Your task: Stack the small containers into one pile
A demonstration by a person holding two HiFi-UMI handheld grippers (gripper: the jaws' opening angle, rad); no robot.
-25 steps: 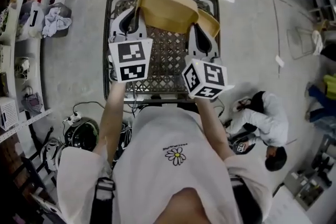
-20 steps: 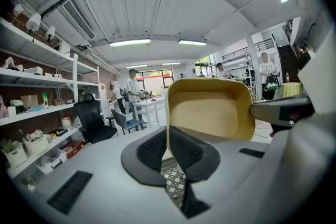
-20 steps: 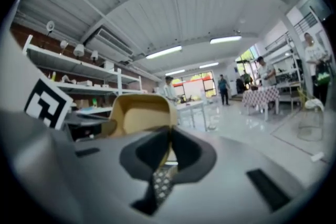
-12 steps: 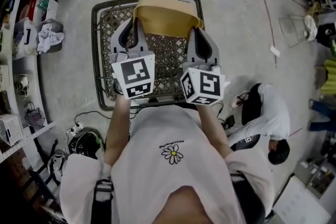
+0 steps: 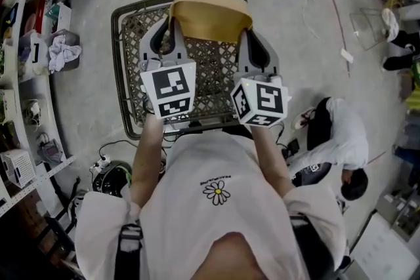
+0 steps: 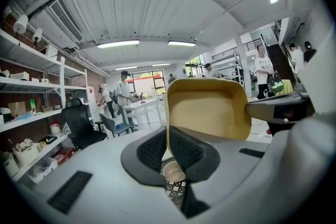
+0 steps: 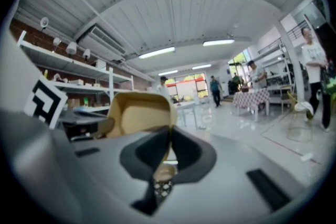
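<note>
Since a second ago the mesh basket [image 5: 126,59] has slid left in frame, and at upper centre the tan container [image 5: 210,15] hangs above it, left gripper [image 5: 173,29] and right gripper [image 5: 247,36] each clamped on its rim.

Container [image 5: 210,15], over the basket's [image 5: 209,79] far end: plain mustard yellow. Basket: dark, open lattice pattern. Left gripper [image 6: 167,148] and right gripper [image 7: 167,152], over the basket: grey bodies, black pads. Marker cubes [image 5: 168,90]: white with black squares. Shirt [image 5: 216,220], beside the basket's near edge: white, daisy print.
</note>
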